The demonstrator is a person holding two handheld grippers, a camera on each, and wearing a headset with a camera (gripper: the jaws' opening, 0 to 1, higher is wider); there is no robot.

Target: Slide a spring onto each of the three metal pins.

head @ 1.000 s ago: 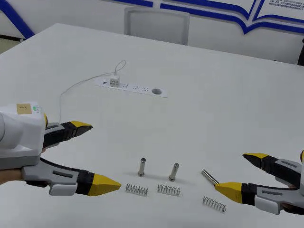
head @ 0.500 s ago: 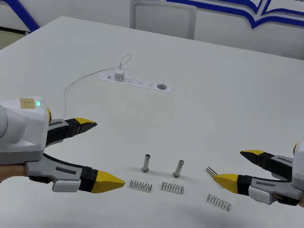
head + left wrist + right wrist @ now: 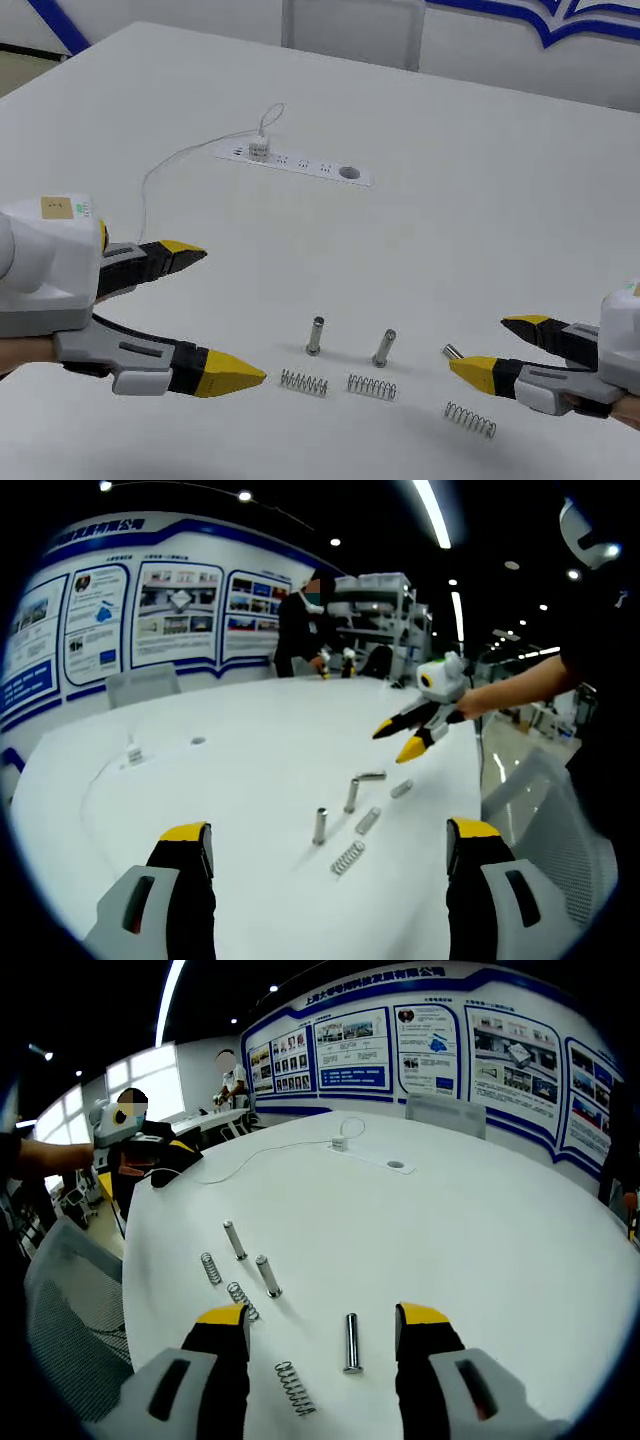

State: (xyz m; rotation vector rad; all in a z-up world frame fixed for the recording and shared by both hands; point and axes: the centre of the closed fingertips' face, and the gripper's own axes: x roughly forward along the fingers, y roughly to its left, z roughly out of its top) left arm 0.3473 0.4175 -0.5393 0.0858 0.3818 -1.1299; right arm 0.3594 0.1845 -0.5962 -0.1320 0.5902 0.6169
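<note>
- Hovering over the table (image 3: 450,230), jaws apart, empty: left gripper (image 3: 225,314), right gripper (image 3: 485,344).
- Left pin (image 3: 315,335), middle pin (image 3: 384,347) stand upright; right pin (image 3: 449,352) lies flat by the right gripper.
- Left spring (image 3: 303,382), middle spring (image 3: 371,386), right spring (image 3: 470,420) lie loose before the pins.
- Springs look light, squashy, roll-prone: pinch gently mid-coil.
- Pins likely stiff, slick, tippy: clamp the shank.

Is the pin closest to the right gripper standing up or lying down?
Lying down: the pin lies flat on the table ahead of the right gripper, unlike the two upright pins.
</note>
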